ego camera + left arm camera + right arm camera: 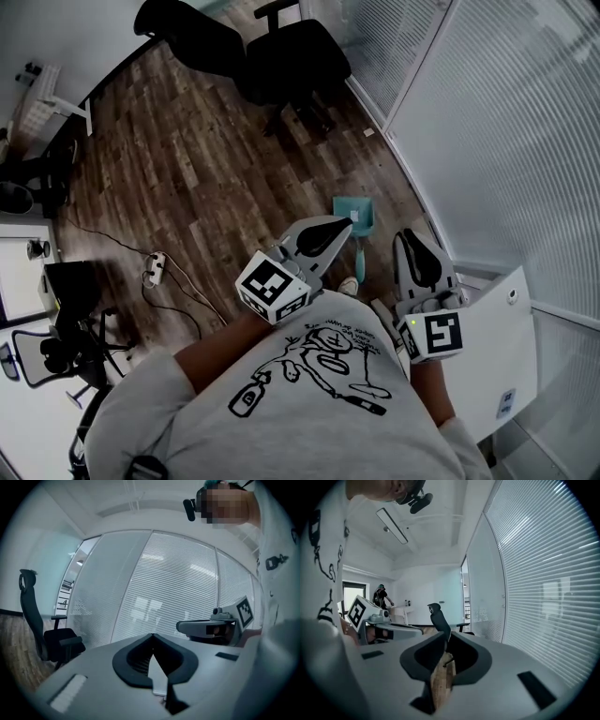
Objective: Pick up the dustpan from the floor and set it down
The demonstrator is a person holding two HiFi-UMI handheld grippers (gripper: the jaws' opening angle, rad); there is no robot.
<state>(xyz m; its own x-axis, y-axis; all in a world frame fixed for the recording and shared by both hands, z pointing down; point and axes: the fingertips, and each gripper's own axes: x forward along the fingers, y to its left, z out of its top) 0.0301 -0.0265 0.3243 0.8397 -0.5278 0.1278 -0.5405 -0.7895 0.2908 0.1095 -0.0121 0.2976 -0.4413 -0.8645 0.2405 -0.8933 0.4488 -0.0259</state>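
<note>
The right gripper [446, 637] has its jaws drawn nearly together, with nothing between them. The left gripper [152, 635] is the same, tips meeting on empty air. In the head view both are held up in front of the person's chest and point roughly level, the left gripper [339, 228] just beside the right gripper [411, 239].

The teal dustpan [356, 214] lies flat on the wooden floor [187, 169], close to the glass wall [506, 141]. Its handle runs back toward the person, and neither gripper touches it. This fits a pan waiting to be lifted as well as one already put back down, and the pictures do not settle which. Either way, good handling here means keeping both grippers steady and clear of the white panel [497, 347] at the right and of the glass.

The left gripper's tip overlaps the pan's near edge in the head view, so that edge is cut off. The pale shape by the handle's end is probably a shoe, though it is too small to be sure. Neither gripper view shows the pan at all: the left looks at the blinds, the right toward an office chair [438, 613] and a far room.
</note>
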